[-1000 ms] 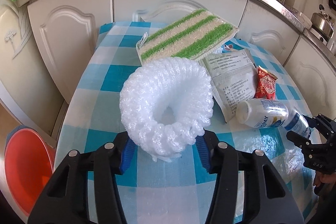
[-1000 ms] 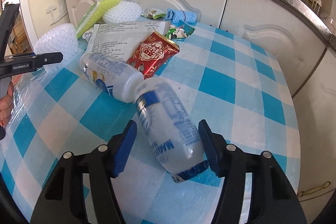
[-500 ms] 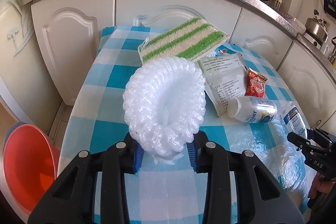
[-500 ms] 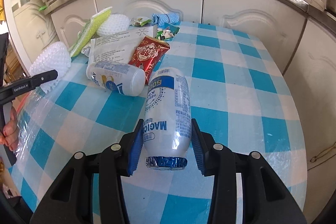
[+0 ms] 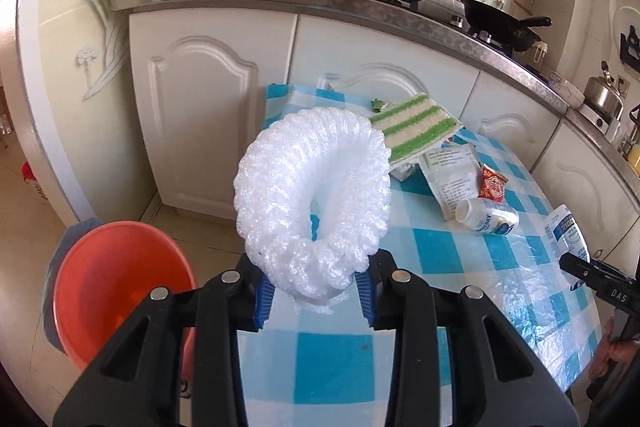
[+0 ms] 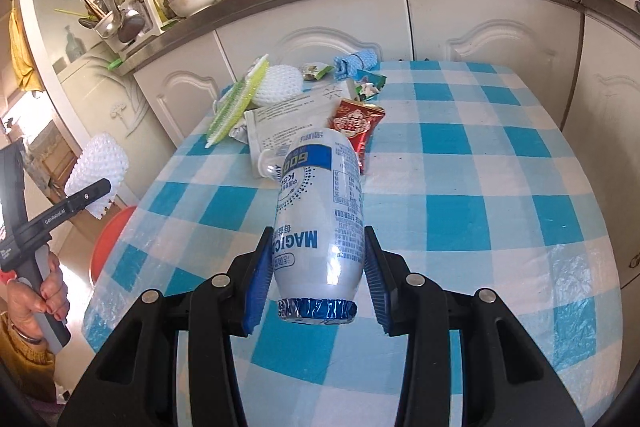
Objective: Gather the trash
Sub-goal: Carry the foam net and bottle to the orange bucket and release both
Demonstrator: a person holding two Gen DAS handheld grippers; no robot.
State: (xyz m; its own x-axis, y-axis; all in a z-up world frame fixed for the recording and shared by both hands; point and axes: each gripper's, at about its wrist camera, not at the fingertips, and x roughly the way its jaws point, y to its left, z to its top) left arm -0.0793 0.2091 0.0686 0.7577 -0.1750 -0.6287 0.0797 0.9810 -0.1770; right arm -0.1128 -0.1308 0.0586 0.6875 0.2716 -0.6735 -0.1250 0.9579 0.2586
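Trash is in both of my grips at this moment, and none of it has reached the bin as far as I can see. My left hand-held gripper (image 5: 316, 297) is clamped on the white foam net sleeve (image 5: 314, 203), held up off the desk (image 5: 444, 251) near its left edge. My right hand-held gripper (image 6: 316, 287) is closed around the white drink bottle (image 6: 320, 219), foil cap end toward the camera, lifted above the checked cloth.

The orange basin (image 5: 116, 283) stands on the floor beside the desk, below and to the left of the sleeve; I take it for the bin, though I cannot tell whether anything lies in it yet. I judge the task to be early: two pieces picked, none dropped.

Left on the desk are a second small bottle (image 5: 488, 219) lying on its side, a red snack packet (image 5: 493, 183), a flat white printed pouch (image 5: 452, 175), a green-striped sponge cloth (image 5: 416, 125), a round white foam net (image 6: 278, 85), a rolled blue cloth (image 6: 356, 61) and some crumpled green wrappers (image 6: 316, 71). The cloths may not be trash at all.

Nothing blocks the left drop. The bottle has the whole desk to cross, with my left arm between it and the basin.
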